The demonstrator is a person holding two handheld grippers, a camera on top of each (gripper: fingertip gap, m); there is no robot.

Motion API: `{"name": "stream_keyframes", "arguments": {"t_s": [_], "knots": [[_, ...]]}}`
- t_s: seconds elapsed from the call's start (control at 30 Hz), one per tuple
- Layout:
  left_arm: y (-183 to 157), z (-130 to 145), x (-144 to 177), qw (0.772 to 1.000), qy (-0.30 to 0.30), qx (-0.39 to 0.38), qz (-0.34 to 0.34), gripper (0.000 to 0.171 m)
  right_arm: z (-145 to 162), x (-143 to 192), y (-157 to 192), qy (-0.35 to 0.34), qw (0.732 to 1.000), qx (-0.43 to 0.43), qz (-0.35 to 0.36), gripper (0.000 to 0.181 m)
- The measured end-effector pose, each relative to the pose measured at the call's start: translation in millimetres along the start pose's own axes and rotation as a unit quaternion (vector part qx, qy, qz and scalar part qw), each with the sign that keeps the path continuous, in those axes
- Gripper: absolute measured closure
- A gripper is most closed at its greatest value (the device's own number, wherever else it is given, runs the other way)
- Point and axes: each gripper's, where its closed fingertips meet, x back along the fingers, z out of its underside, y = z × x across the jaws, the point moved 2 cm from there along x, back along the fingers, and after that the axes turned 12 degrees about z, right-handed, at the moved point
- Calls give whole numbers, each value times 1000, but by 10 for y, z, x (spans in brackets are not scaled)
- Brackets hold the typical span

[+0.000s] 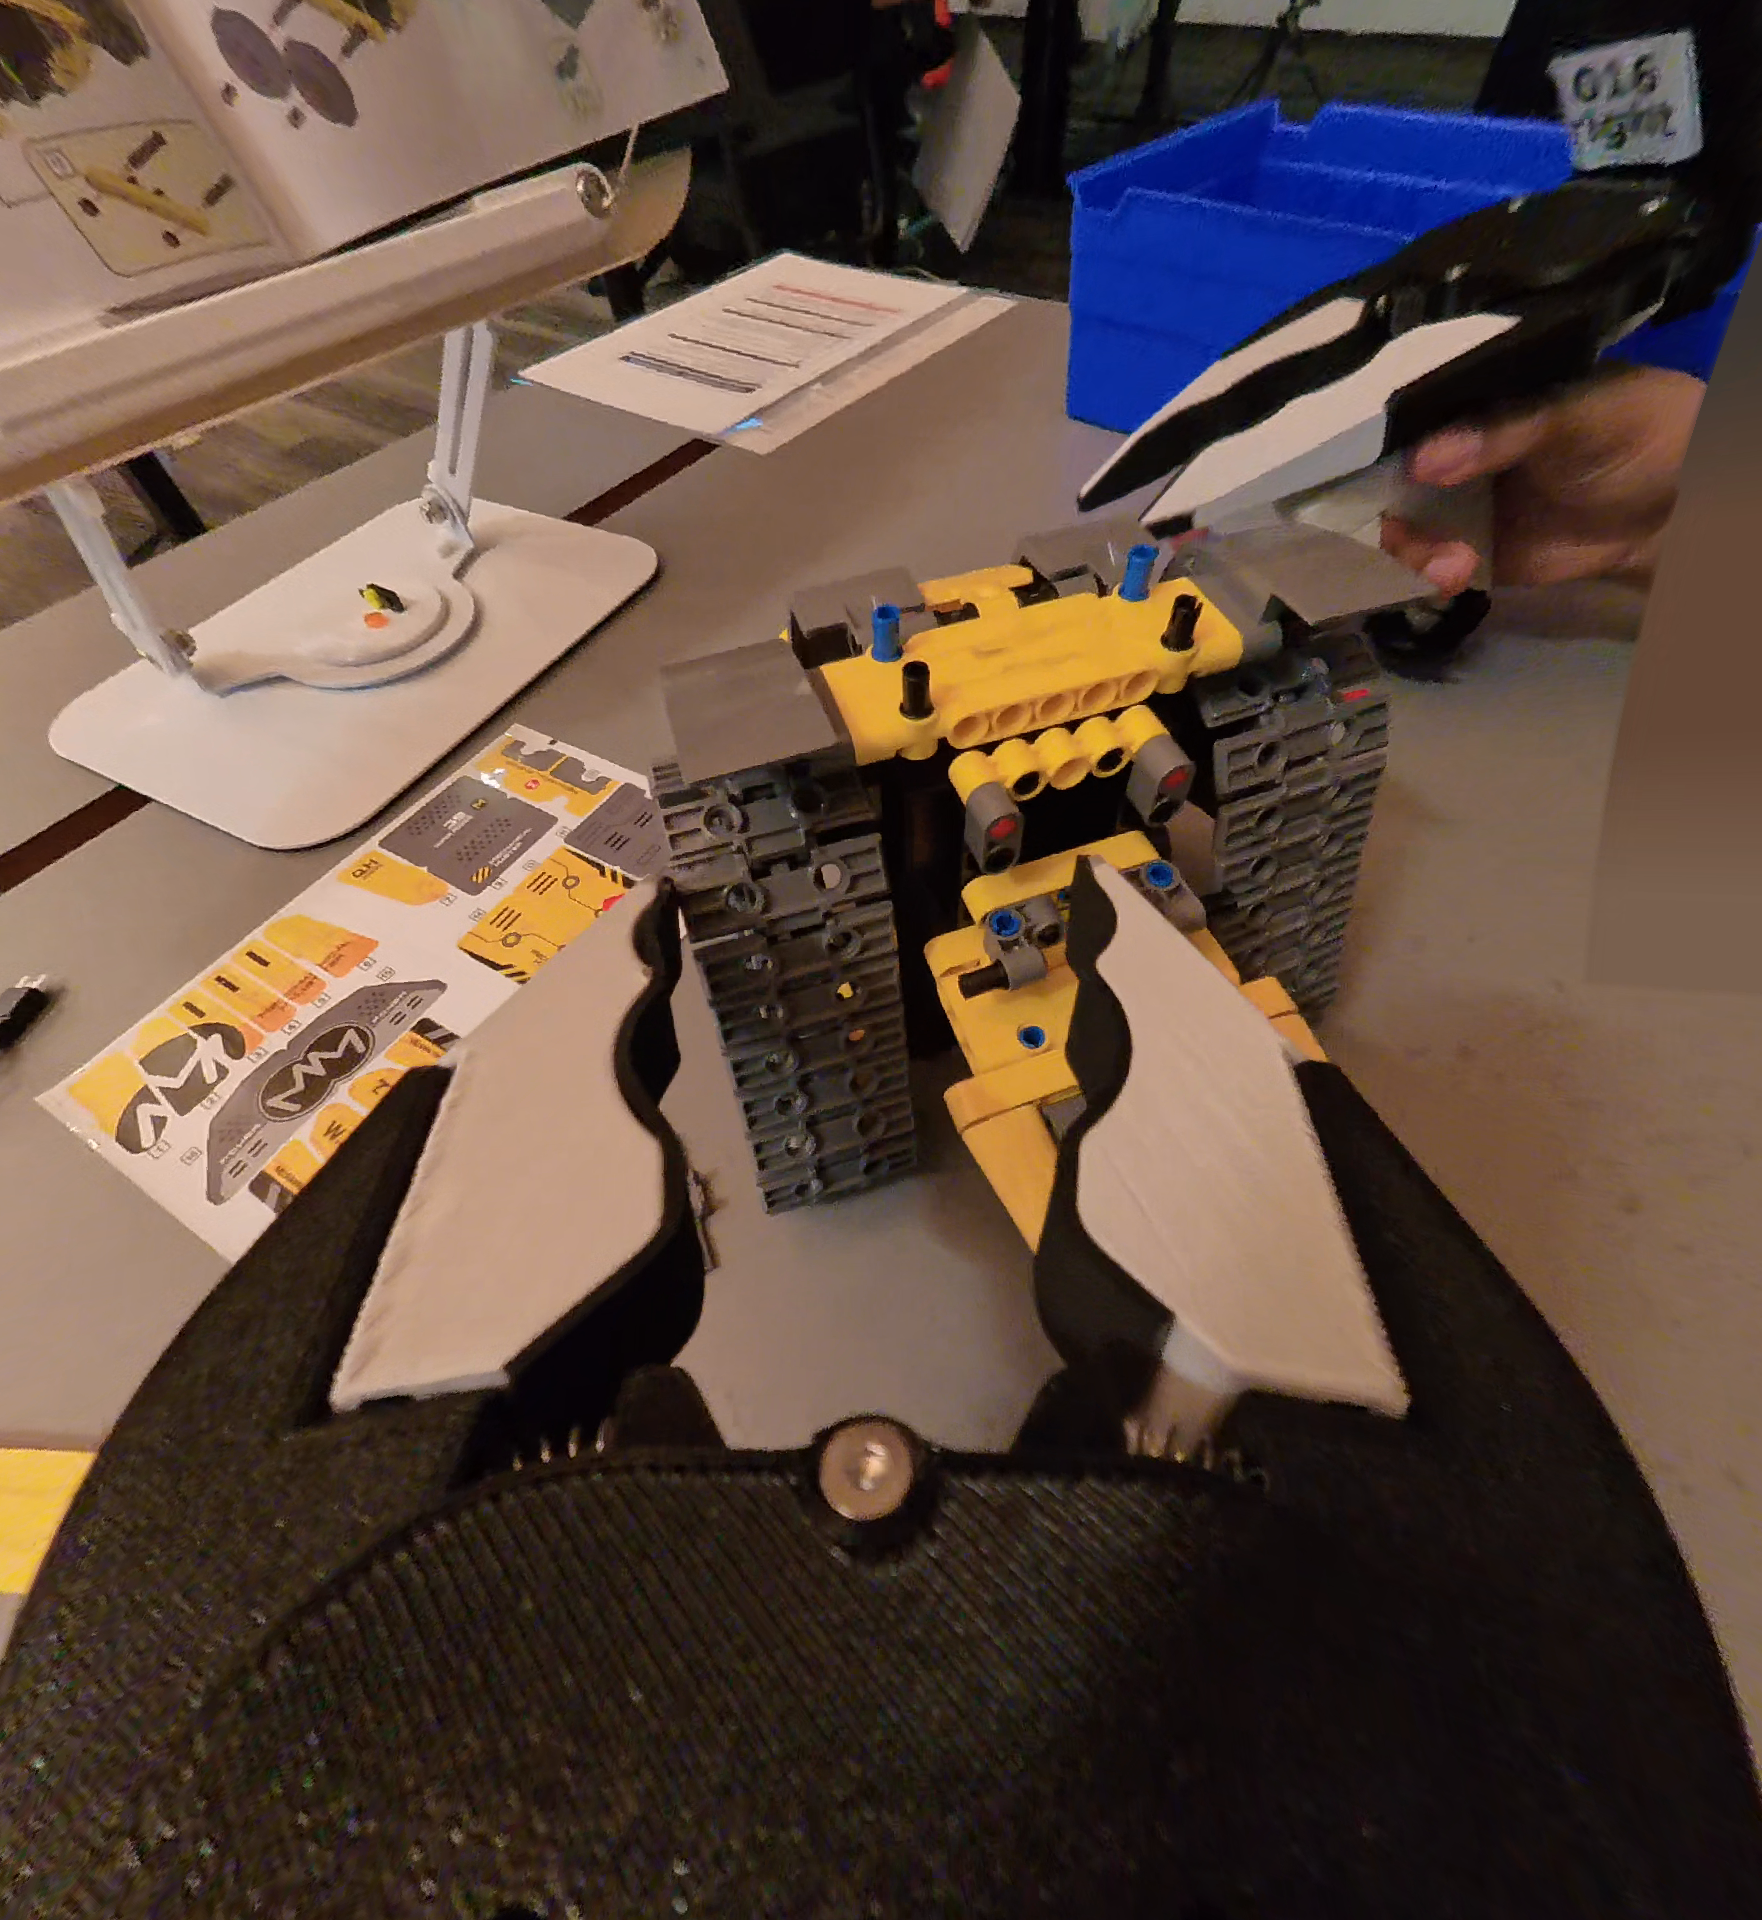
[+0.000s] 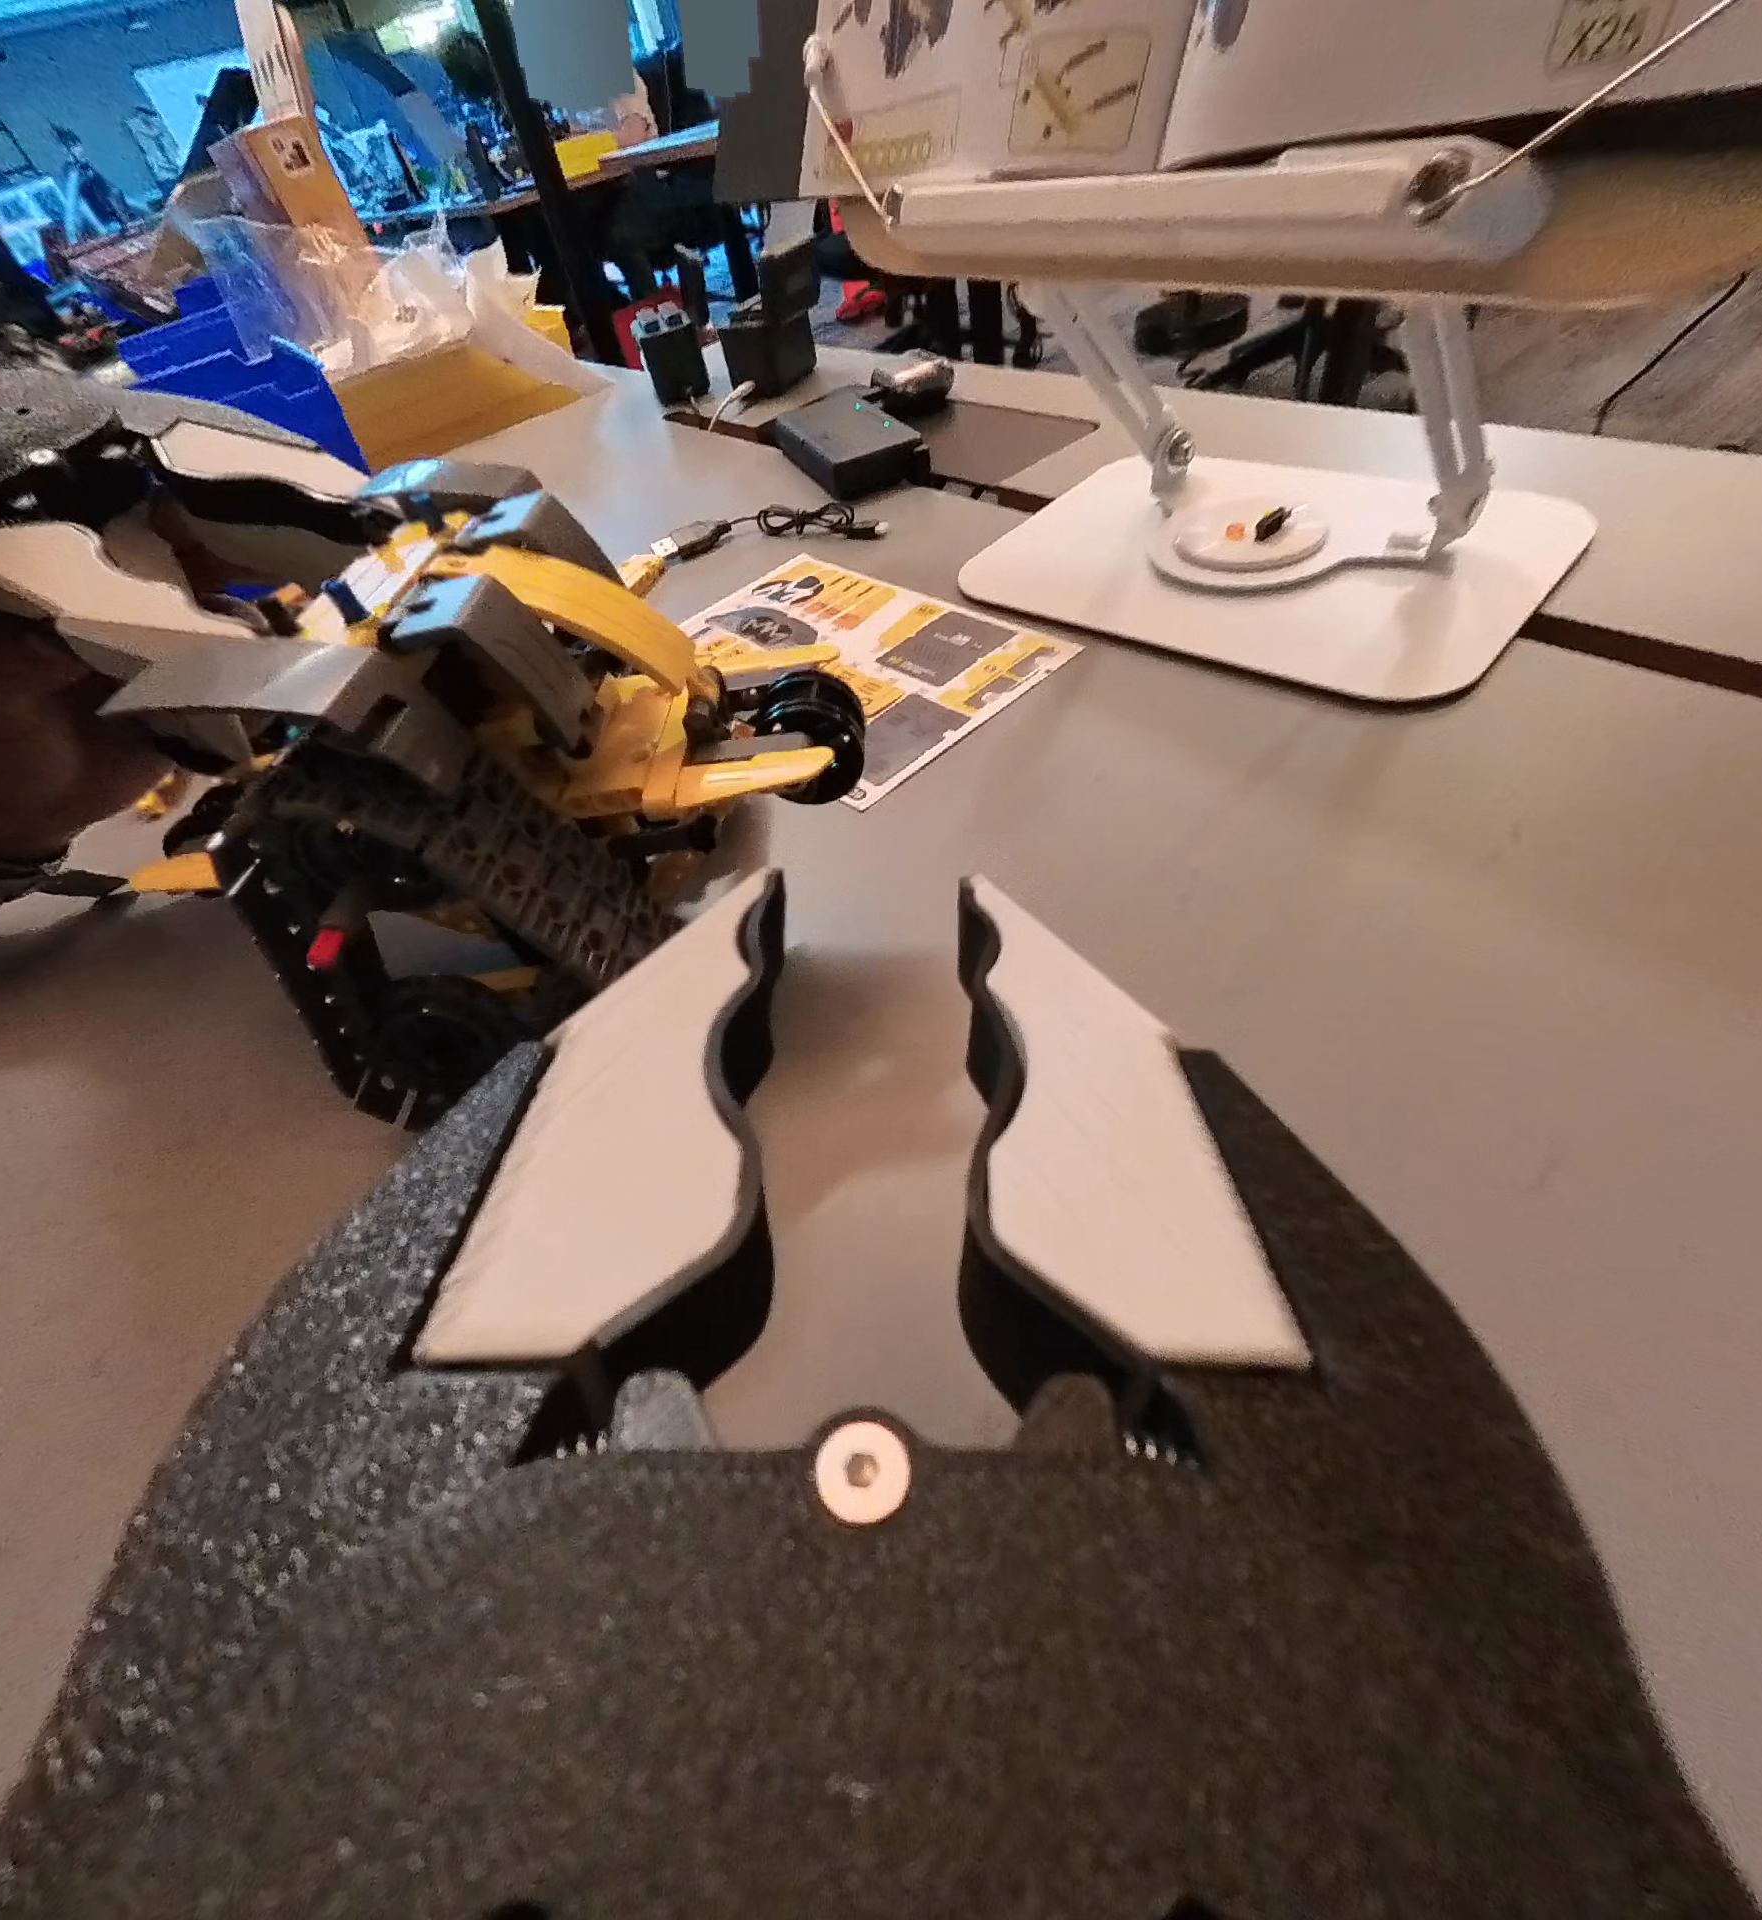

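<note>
On the grey table [image 1: 960,436] stands a yellow and grey brick-built tracked vehicle [image 1: 1012,831], its long axis running away from the left wrist camera, treads down each side and yellow arms reaching toward that camera. In the right wrist view the same model [image 2: 503,707] shows side-on, its black-wheeled yellow front pointing toward the sticker sheet [image 2: 918,644]. The left gripper [image 1: 872,904] is spread wide about the model's near end: one finger beside the left tread, the other over the yellow arm, though contact cannot be confirmed. The right gripper [image 2: 872,914] hangs over bare table with its jaws apart, holding nothing; from the left wrist view its tips [image 1: 1131,509] sit just at the model's far grey panels. Beside the sticker sheet stands a white stand [image 1: 357,727] carrying an instruction booklet [image 1: 233,125]. Beyond the model sits a blue bin [image 1: 1220,239], and a black cable [image 2: 763,525] lies near the sheet.
</note>
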Motion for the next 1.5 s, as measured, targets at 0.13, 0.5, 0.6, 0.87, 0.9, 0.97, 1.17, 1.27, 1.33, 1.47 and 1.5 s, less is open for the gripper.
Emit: {"name": "stream_keyframes", "arguments": {"t_s": [0.13,0.5,0.6,0.87,0.9,0.97,1.17,1.27,1.33,1.47,1.5], "knots": [[1,-1,18,1000,-5,9,5,99,55,-29,108,8,1000,26,-13,146],[-23,-23,22,1000,0,-17,-10,97,49,34,638,-43,986,130,-91,142],[-22,-28,21,1000,-1,-18,-11,97,47,22,697,-49,985,132,-94,143],[-14,-31,14,1000,-12,-7,-3,98,94,-44,719,-32,986,145,-73,151],[-13,-31,13,1000,-12,-7,-4,98,102,-53,716,-29,986,148,-68,152],[-12,-35,15,1000,-14,-7,-5,98,120,-68,723,-24,985,157,-62,156],[-13,-38,19,1000,-12,-11,-8,99,170,-74,791,-19,980,186,-68,156],[-15,-39,21,1000,-9,-15,-11,99,187,-92,793,-15,979,195,-60,157],[-16,-38,20,1000,-9,-15,-11,99,196,-112,775,-10,979,199,-48,160],[-20,-38,23,1000,-8,-15,-9,99,189,-130,737,-9,980,196,-33,167],[-21,-37,22,1000,-7,-15,-9,99,187,-131,731,-9,980,194,-32,168]]}}
